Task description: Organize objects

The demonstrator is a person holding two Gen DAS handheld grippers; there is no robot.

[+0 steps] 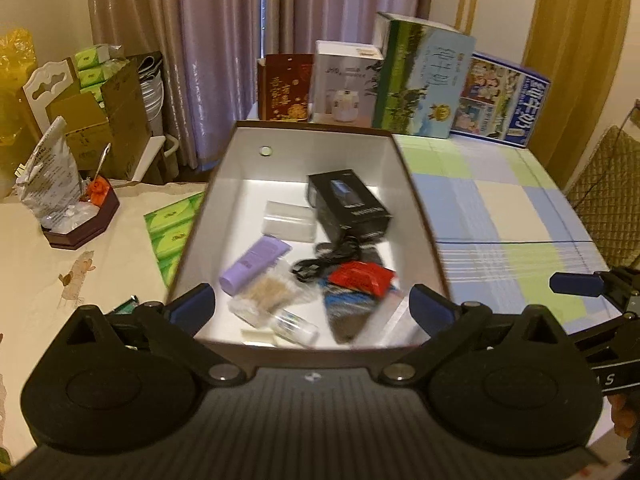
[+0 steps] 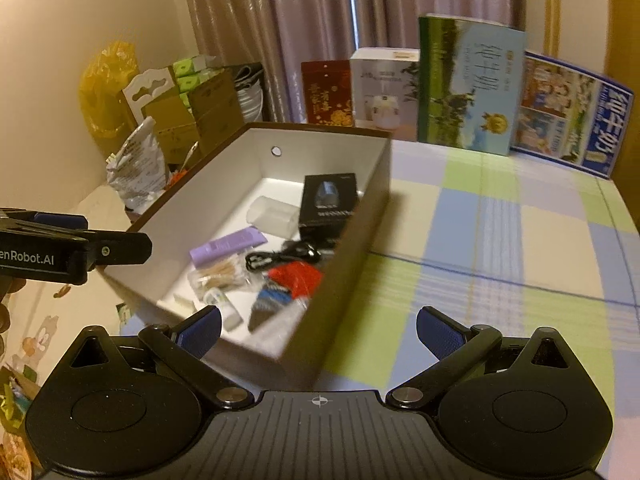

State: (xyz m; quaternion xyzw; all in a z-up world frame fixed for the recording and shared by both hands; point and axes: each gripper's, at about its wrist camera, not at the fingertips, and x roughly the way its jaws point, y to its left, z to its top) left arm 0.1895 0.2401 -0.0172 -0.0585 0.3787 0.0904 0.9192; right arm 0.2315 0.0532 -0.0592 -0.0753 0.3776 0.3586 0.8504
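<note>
An open cardboard box, white inside with a brown rim, sits on the worktop under a checked cloth of blue, green and cream. Inside it lie a black carton, a frosted clear case, a lilac tube, a coiled black cable, a red packet, a bag of cotton swabs, a small clear bottle and a blue-striped piece of fabric. Motion blur smears most of these, so labels cannot be read, and the near wall of the box cuts off the lowest items.

The left claw hangs over the near end of the box, its blue-padded jaws spread wide with nothing gripped. The right claw sits above the box's near right corner, jaws likewise apart and holding nothing; in the left wrist view only one of its tips shows at the right edge.

Green tissue packs lie left of the box, partly hidden by its wall. Beyond it, upright cartons line the worktop's far edge before mauve curtains. A crumpled silver bag stands at far left.
</note>
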